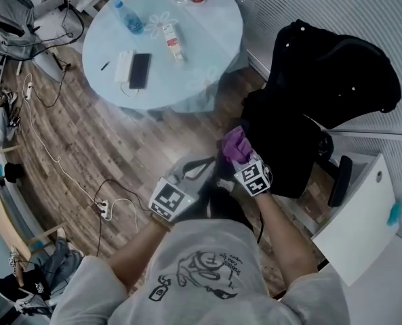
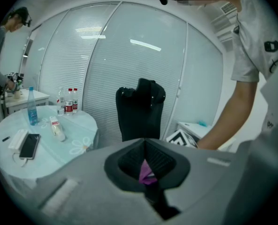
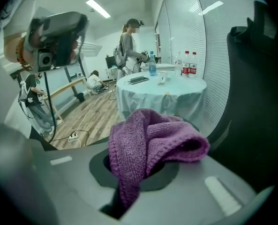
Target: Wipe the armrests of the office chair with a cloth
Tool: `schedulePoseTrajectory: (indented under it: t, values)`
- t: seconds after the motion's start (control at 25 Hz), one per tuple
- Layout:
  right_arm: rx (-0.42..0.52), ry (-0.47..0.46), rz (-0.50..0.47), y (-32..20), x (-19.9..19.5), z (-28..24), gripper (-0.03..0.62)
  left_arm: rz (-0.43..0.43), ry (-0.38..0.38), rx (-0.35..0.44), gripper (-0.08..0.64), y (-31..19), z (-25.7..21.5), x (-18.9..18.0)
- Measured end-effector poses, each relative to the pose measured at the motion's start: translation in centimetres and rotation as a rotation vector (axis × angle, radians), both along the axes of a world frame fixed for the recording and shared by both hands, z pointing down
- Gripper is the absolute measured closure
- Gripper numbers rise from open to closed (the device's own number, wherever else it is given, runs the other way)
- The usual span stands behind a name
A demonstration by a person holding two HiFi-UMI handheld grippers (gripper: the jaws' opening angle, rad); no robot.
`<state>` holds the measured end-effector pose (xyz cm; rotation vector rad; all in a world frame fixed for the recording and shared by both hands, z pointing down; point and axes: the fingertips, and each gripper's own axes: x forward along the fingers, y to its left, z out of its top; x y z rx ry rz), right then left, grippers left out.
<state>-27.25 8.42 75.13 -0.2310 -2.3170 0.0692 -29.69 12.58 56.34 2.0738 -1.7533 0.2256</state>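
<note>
**Item: purple cloth, soft knit, held up against the office chair.**
Head view: right gripper carries it; the armrest, not yet wiped, shows only here. Left gripper view: left gripper fingers nearly closed, gripping nothing plainly; a purple sliver shows in the gap. Right gripper view: fingers clamp the bunched middle. The cloth looks light and limp, so it is best pinched deep.

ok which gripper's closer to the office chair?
Right. The right gripper, shut on the purple cloth, is right at the near edge of the black office chair. The left gripper is off to its left, farther from the chair.
</note>
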Motion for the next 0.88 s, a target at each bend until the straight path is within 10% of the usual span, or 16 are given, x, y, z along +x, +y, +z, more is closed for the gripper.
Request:
schedulePoseTrajectory:
  t: [0.36,0.88]
  values:
    - [-0.049,-0.005,-0.014,7.8,5.1,-0.3,0.561,0.016,-0.002,0.011,0.558,-0.3,-0.6,0.7]
    - [-0.096,-0.112,0.102,6.0,3.4,-6.6,0.561,0.034,-0.024,0.062,0.558,-0.8,-3.8,1.2]
